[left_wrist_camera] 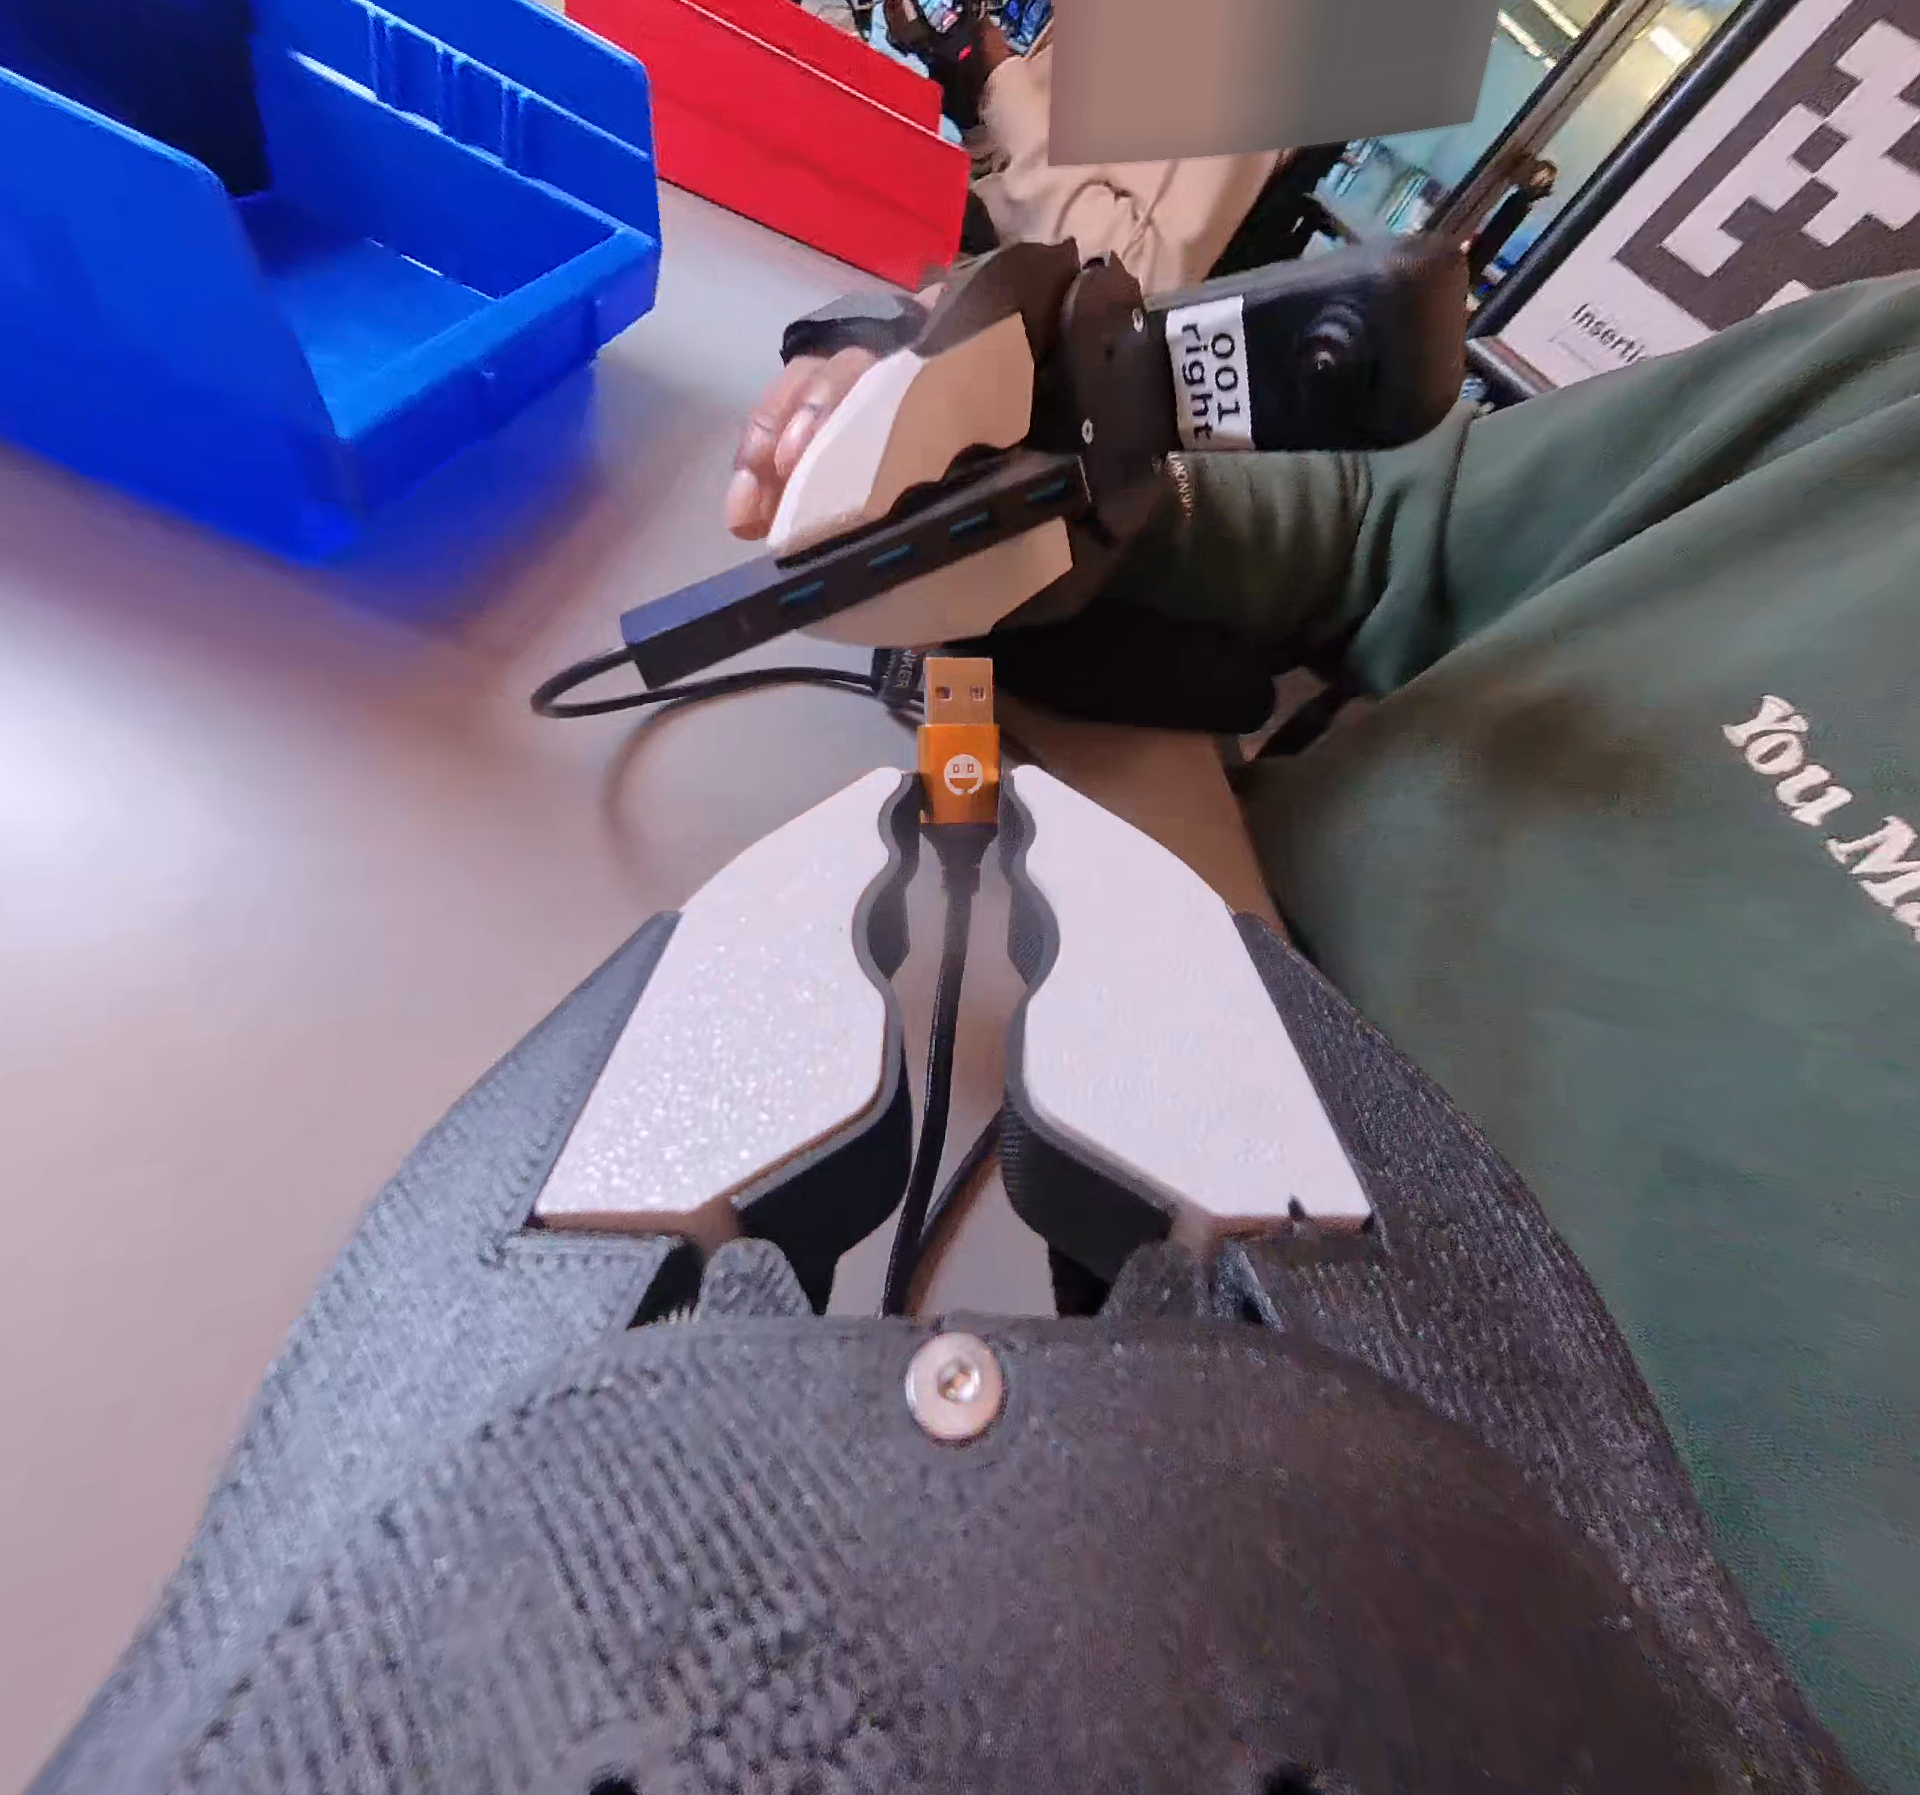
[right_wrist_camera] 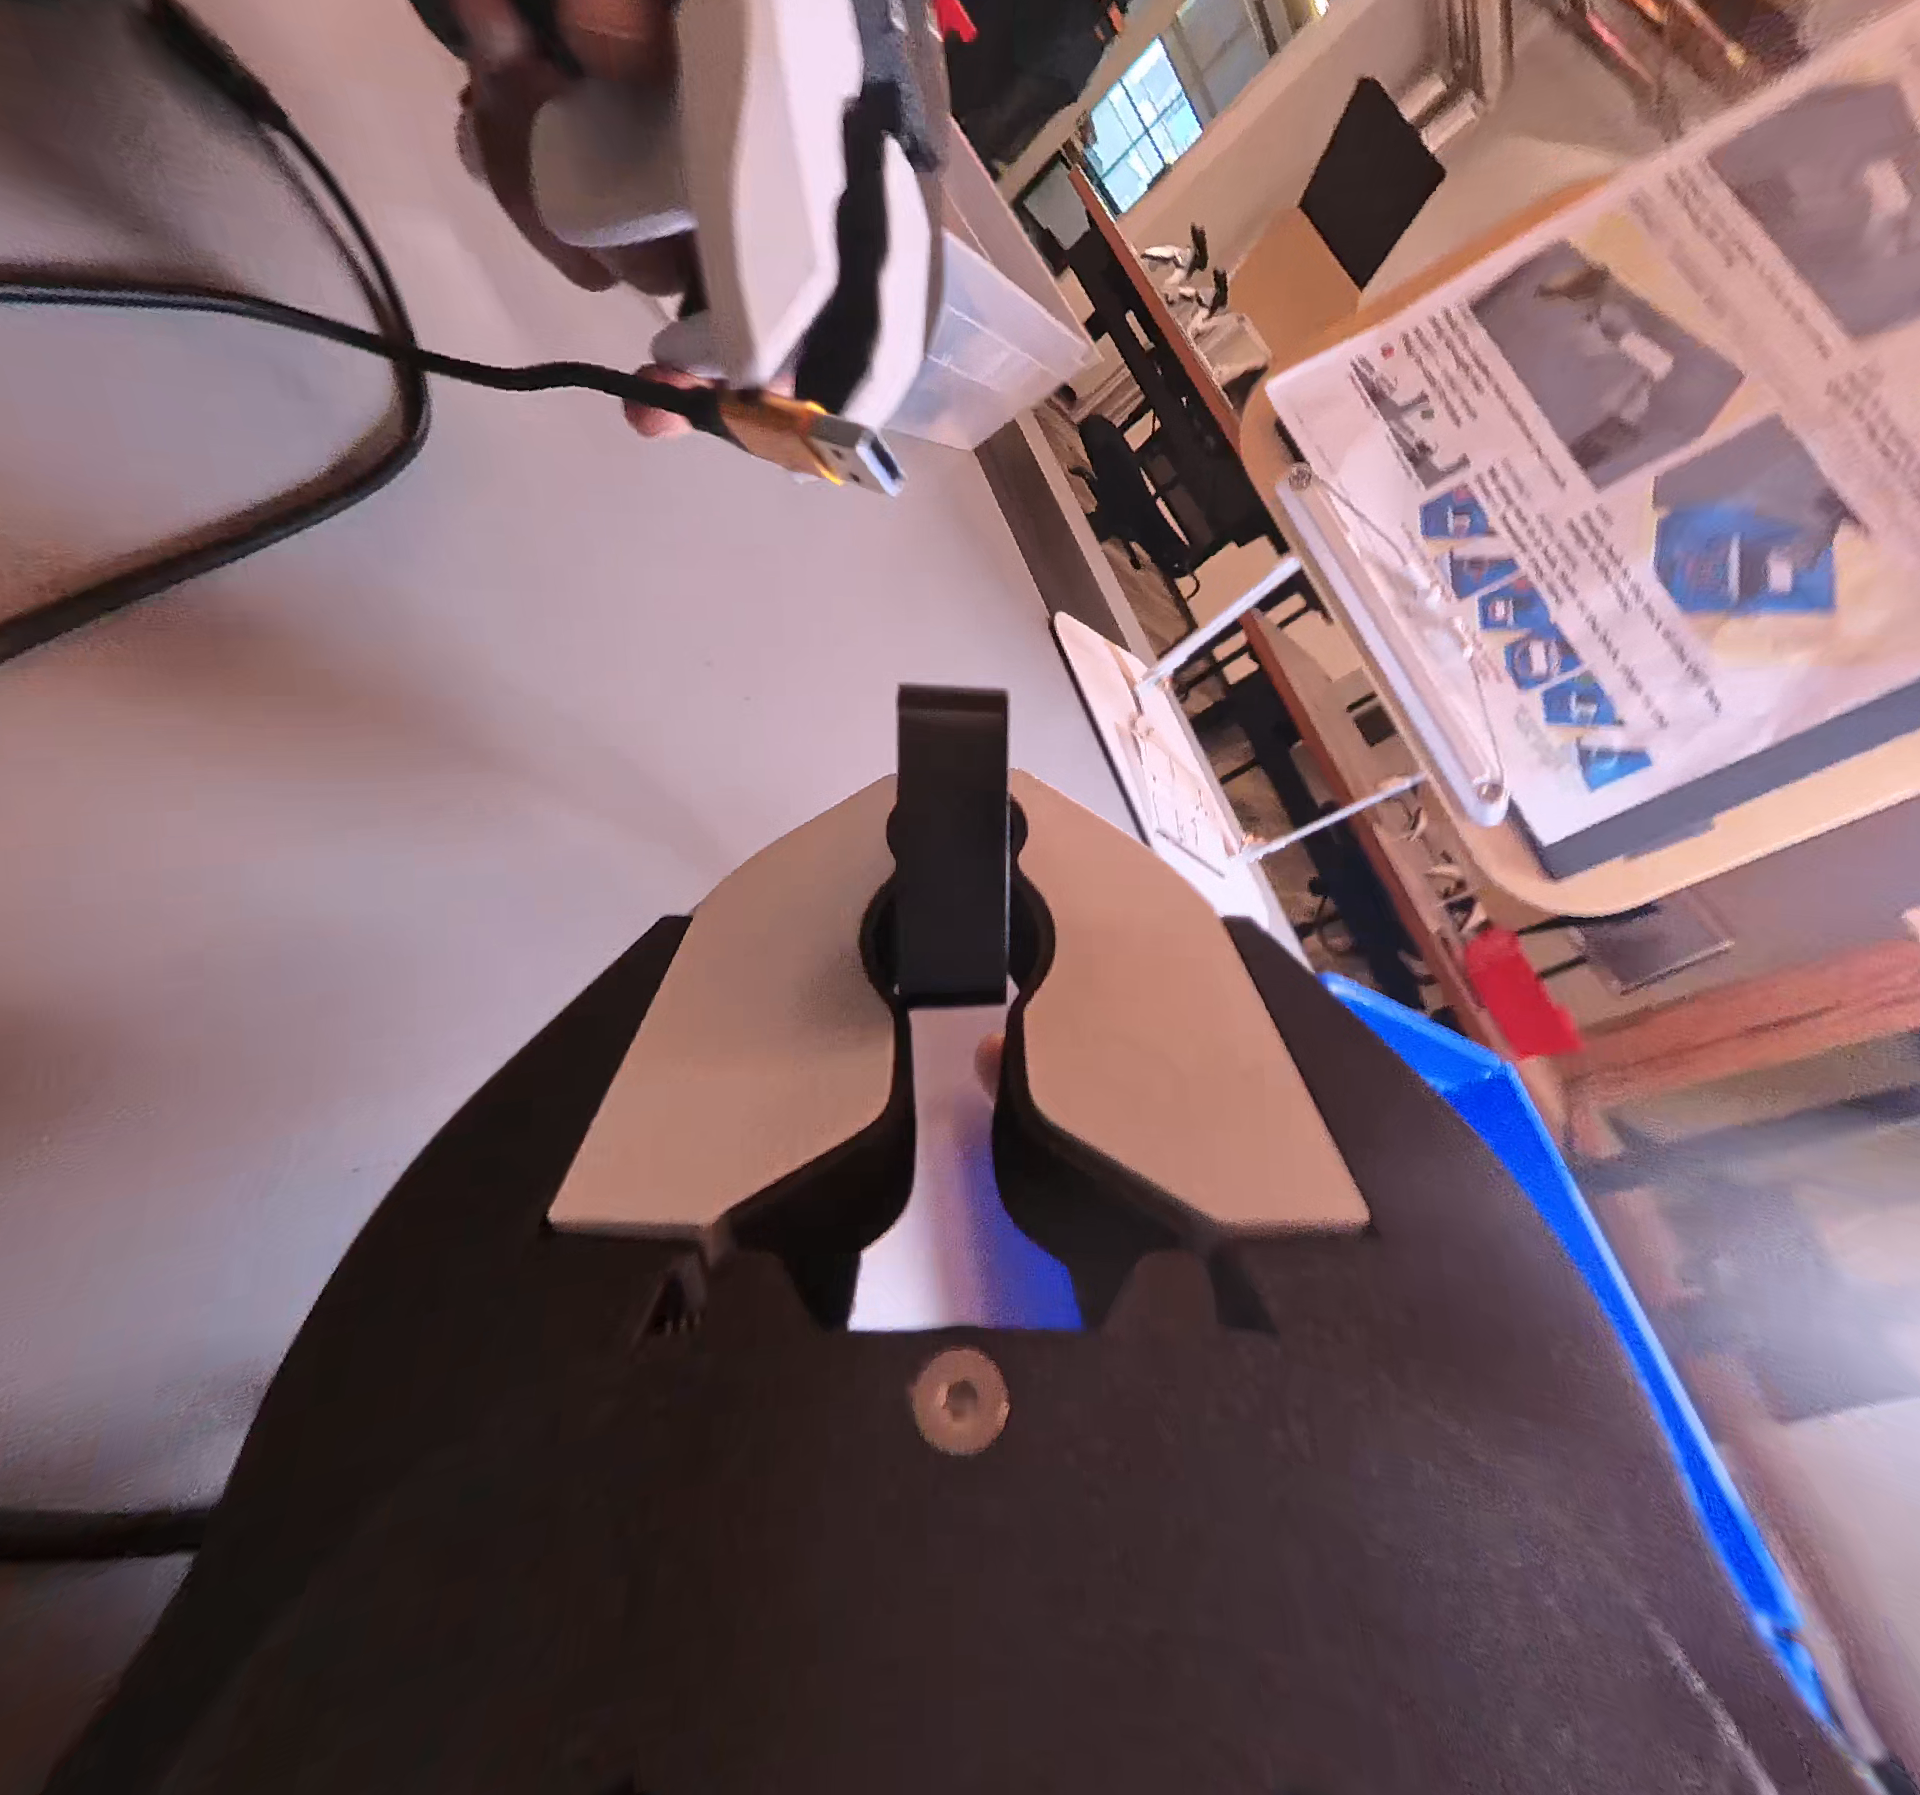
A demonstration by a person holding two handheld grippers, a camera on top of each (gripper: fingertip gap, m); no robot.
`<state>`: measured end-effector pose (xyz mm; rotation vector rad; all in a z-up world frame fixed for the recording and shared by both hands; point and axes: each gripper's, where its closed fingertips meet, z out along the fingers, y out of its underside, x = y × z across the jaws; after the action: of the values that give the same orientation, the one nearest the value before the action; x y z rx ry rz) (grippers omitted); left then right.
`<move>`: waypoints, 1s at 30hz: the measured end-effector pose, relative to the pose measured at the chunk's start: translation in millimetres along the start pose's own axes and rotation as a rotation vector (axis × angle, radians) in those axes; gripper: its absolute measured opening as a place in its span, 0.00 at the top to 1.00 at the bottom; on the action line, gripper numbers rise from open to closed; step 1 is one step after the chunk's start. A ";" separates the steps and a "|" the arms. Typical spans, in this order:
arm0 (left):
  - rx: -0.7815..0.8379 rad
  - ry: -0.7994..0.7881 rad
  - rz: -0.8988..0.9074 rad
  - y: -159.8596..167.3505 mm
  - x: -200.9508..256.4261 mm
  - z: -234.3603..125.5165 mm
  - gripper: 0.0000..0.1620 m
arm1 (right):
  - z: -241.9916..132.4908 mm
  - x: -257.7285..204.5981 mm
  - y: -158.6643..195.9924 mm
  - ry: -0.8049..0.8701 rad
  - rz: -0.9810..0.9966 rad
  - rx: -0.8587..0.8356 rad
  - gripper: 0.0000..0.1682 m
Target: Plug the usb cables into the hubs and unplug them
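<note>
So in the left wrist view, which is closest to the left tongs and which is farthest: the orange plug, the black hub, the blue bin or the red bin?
1. Orange USB plug, gripped at their tips.
2. Black USB hub, just ahead.
3. Blue bin, far left.
4. Red bin, behind that.

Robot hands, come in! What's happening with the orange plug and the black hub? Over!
Left gripper shut on orange USB plug. Right gripper shut on black hub. Plug not in yet, just short of the ports. Nothing between them.

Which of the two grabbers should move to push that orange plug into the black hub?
Probably the left gripper: it grips the orange USB plug with its metal tip free, aimed toward the hub. The right gripper only clamps the hub.
</note>
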<state>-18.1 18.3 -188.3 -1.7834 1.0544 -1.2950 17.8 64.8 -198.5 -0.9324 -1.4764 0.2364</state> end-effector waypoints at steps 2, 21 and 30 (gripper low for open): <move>-0.001 0.010 -0.013 2.5 0.7 2.7 0.91 | 1.2 -7.5 -6.1 -0.016 -0.039 0.011 0.93; -0.227 -0.081 -0.181 45.2 -8.0 12.8 0.91 | 10.4 -48.2 -17.3 -0.115 -0.317 0.007 0.93; -0.319 -0.108 -0.122 65.7 -13.9 19.1 0.91 | 13.8 -64.2 -8.0 -0.176 -0.388 -0.047 0.93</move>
<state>-16.3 3.3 -256.4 -2.1594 1.1559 -1.1334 -7.0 22.7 -243.0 -0.6559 -1.7989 -0.0015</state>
